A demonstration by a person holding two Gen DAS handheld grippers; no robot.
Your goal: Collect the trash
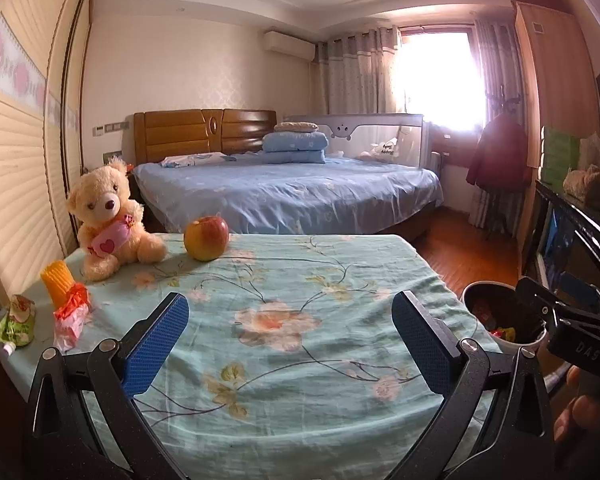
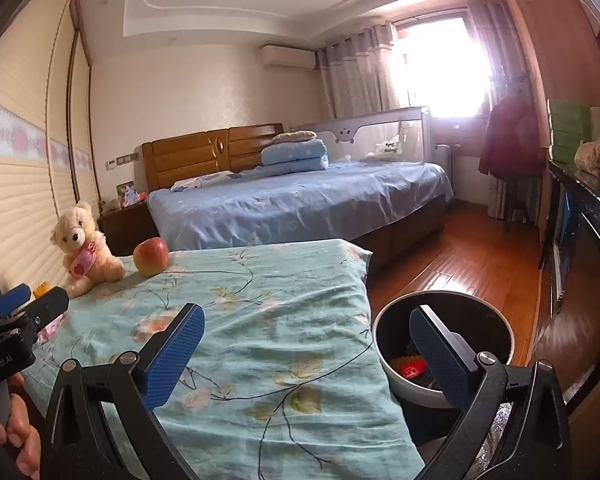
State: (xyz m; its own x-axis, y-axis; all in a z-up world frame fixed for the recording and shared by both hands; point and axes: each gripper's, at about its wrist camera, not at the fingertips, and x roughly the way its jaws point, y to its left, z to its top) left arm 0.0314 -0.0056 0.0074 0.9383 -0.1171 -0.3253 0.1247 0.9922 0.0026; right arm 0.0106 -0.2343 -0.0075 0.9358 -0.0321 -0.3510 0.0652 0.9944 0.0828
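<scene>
A red and white crumpled wrapper (image 1: 70, 318) and a green squeeze pouch (image 1: 17, 320) lie at the table's left edge, by an orange-yellow corn-shaped piece (image 1: 58, 282). My left gripper (image 1: 290, 332) is open and empty over the floral cloth, right of that trash. A white bin with a black liner (image 2: 384, 354) stands on the floor at the table's right side and holds red and yellow scraps (image 2: 410, 366). It also shows in the left wrist view (image 1: 470, 292). My right gripper (image 2: 306, 348) is open and empty, its right finger over the bin's mouth.
A teddy bear (image 1: 110, 220) and an apple (image 1: 206, 238) sit at the table's far left. The table (image 1: 300, 280) has a light green floral cloth. A bed with blue sheets (image 1: 284, 192) lies beyond. A dark cabinet (image 2: 588, 248) runs along the right wall over wood floor.
</scene>
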